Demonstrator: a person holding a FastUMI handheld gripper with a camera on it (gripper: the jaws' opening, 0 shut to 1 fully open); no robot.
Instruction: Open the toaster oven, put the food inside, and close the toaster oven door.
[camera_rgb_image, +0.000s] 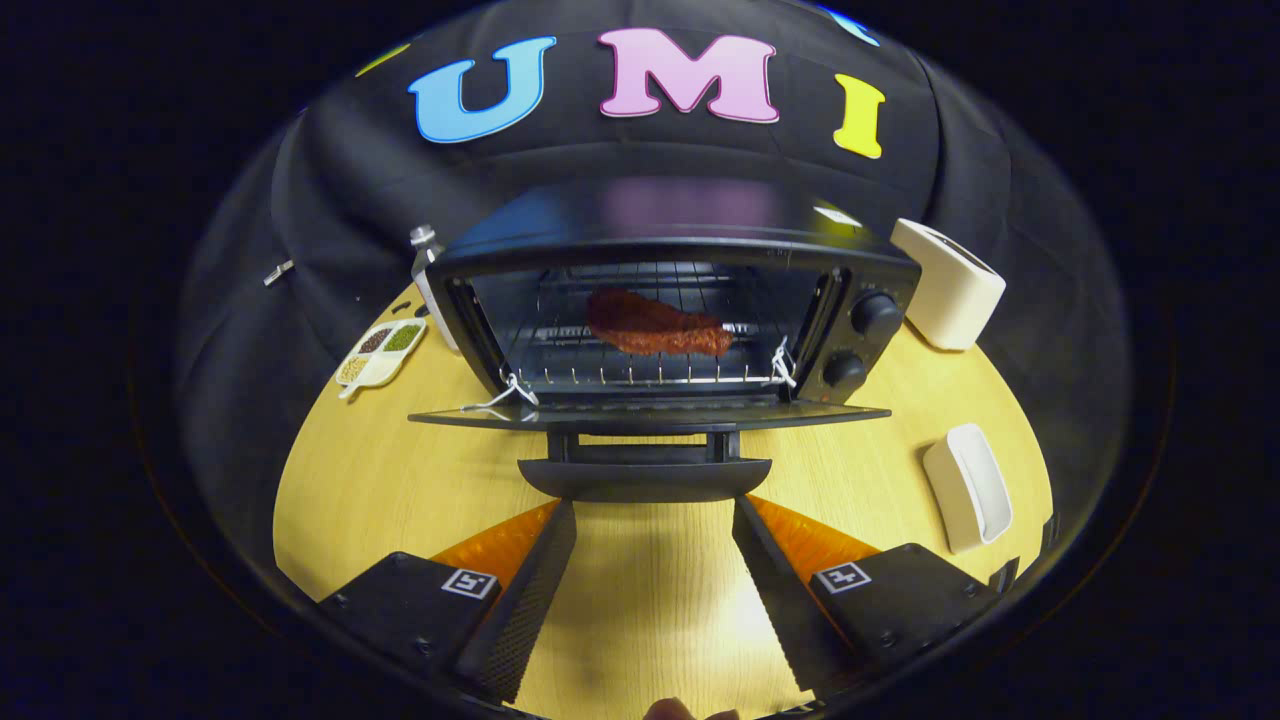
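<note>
Two of three steps look done. Toaster oven (660, 300) sits mid-tabletop (640, 590), door (650, 415) dropped flat toward the camera, handle (645, 478) at its front edge.

Food: a reddish-brown slab of meat (655, 325) lies on the wire rack (620, 370) inside the cavity, roughly centred, well clear of the door.

Hand-held gripper (650, 520): fingers spread wide, nothing between them but bare wood. Tips sit just below the door handle, one toward each end of it; contact with the handle cannot be judged from here.

Around the oven:
- two control knobs (875, 312) on the panel beside the cavity
- divided dish of seeds or grains (382, 352) off to one side, with a small bottle (425, 262) just behind it
- white toaster (950, 283) at the opposite side, by the knob panel
- white oblong tray (968, 487) nearer the gripper, well apart from the oven

Remaining, by my reading: closing the door. The fingers seem lined up under the handle, so lifting it up and back looks like the step in hand. Risk: the handle slipping off open fingers partway through the swing.
</note>
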